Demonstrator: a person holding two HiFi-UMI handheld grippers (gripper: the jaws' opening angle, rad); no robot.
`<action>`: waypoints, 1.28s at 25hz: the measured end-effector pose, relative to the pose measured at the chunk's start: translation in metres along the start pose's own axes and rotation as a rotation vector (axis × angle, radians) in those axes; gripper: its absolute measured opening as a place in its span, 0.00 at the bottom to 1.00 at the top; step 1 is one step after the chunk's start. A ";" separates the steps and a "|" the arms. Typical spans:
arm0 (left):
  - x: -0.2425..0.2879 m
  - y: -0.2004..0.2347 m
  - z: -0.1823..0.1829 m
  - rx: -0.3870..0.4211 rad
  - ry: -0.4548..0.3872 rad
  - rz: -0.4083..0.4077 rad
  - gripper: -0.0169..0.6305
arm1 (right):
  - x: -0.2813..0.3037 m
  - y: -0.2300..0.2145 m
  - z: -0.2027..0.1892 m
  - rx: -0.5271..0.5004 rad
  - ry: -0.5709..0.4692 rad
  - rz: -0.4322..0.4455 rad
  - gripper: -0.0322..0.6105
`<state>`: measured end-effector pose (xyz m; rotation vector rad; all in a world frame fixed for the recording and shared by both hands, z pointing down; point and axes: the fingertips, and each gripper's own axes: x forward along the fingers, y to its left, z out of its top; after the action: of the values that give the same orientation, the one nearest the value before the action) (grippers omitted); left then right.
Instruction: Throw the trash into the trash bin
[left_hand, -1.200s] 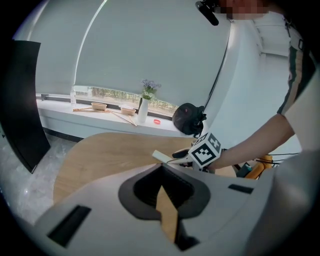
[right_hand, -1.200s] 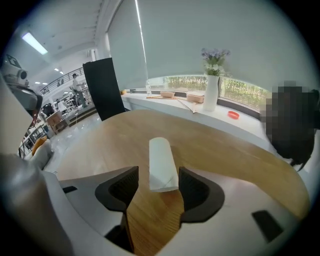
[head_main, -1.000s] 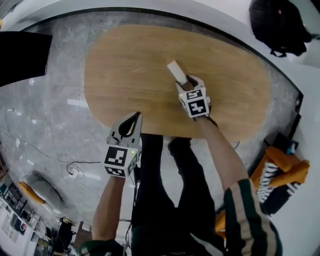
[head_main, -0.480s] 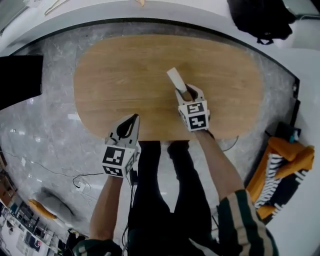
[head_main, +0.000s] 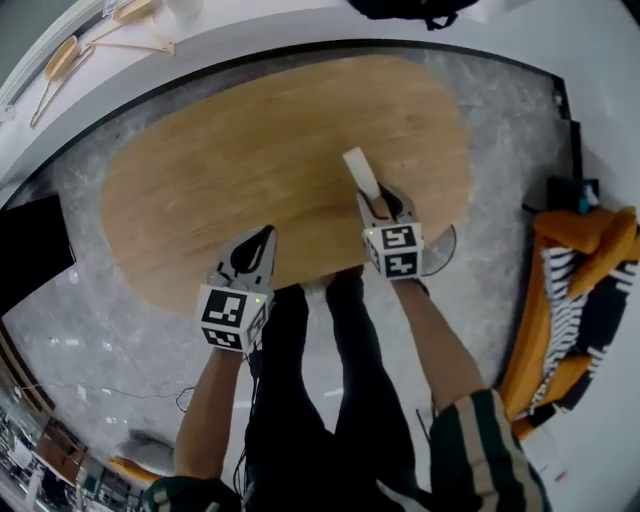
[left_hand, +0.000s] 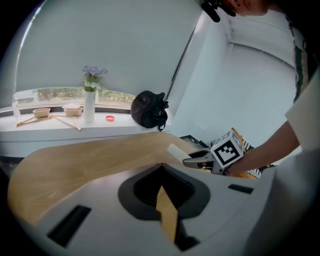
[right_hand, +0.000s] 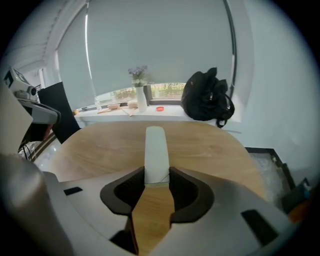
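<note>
Right gripper (head_main: 378, 200): its jaws, having just been closing, are pinching the near end of the trash.
Trash (head_main: 360, 172): a pale flat strip that is jutting forward past the fingertips, over the table (head_main: 250, 150).
Left gripper (head_main: 266, 235): its jaws are resting together, gripping nothing, beside the right one at the table's near edge.

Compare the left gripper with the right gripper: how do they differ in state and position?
The right gripper grips a pale flat strip, its fingers having just closed on it; the left gripper holds nothing. The right's fingers are held apart by the strip; the left's meet at the tips. The right reaches farther over the wooden table than the left. Both carry a marker cube.
</note>
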<state>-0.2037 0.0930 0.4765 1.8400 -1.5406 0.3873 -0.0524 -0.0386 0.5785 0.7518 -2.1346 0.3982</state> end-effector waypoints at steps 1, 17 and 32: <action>0.010 -0.012 0.003 0.019 0.003 -0.021 0.02 | -0.008 -0.016 -0.010 0.016 -0.002 -0.027 0.28; 0.134 -0.207 0.001 0.250 0.124 -0.313 0.02 | -0.138 -0.182 -0.199 0.358 0.028 -0.324 0.28; 0.198 -0.293 -0.050 0.352 0.196 -0.391 0.02 | -0.113 -0.202 -0.336 0.579 0.136 -0.285 0.28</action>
<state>0.1330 -0.0049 0.5434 2.2392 -0.9946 0.6602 0.3323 0.0198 0.7004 1.2935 -1.7554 0.9009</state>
